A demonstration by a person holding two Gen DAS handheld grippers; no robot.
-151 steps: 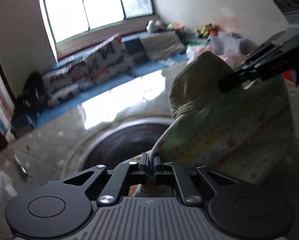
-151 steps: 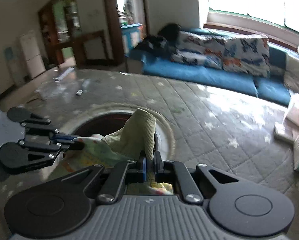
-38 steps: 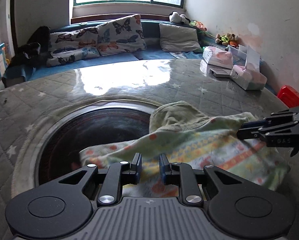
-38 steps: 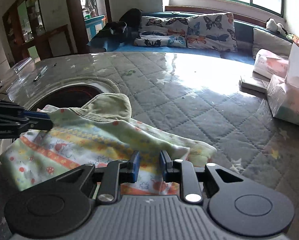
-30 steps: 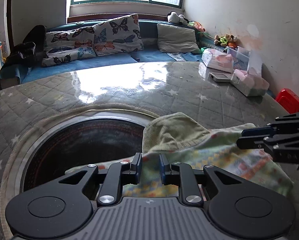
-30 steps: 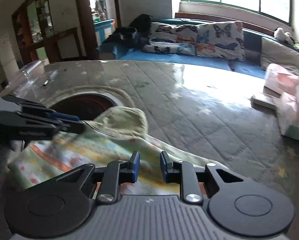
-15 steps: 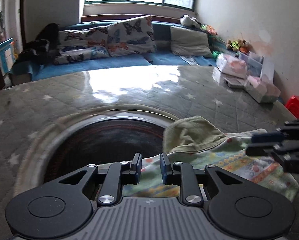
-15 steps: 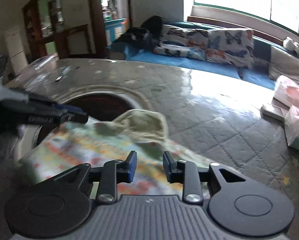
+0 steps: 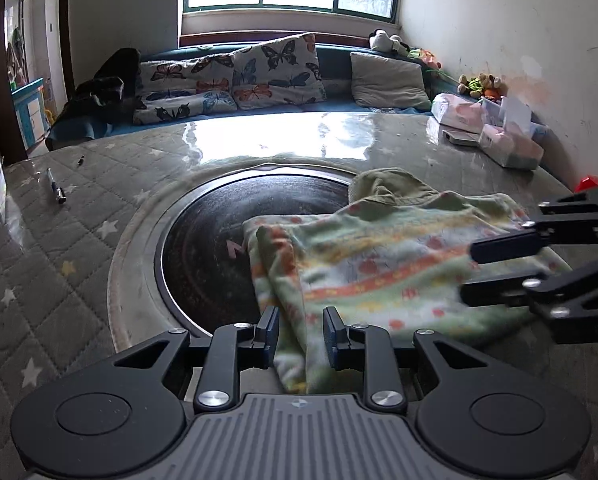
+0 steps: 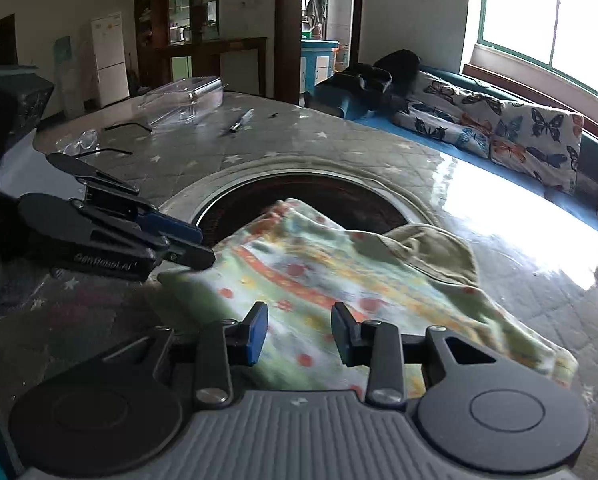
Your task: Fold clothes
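Lying low and right of centre in the left wrist view: garment [image 9: 383, 264], striped and spotted, pale green, spreading half over the dark round inset [image 9: 219, 248] of the table [image 9: 59, 240] and half over the quilted cover. Bunching into a fold at its near left edge, running down between the fingers of the left claw [image 9: 301, 338]. Standing parted, both jaws, with cloth in the gap but not pinched. Poking in from the right edge of that frame: right claw [image 9: 469, 270], jaws apart, hovering over the garment's right side.

Filling the centre of the right wrist view: same garment, olive hood [image 10: 439, 252] at right of centre. Gaping wide at the bottom, right claw, gripping nothing. Resting upper left: pen [image 10: 241, 120] and clear box [image 10: 187, 96].
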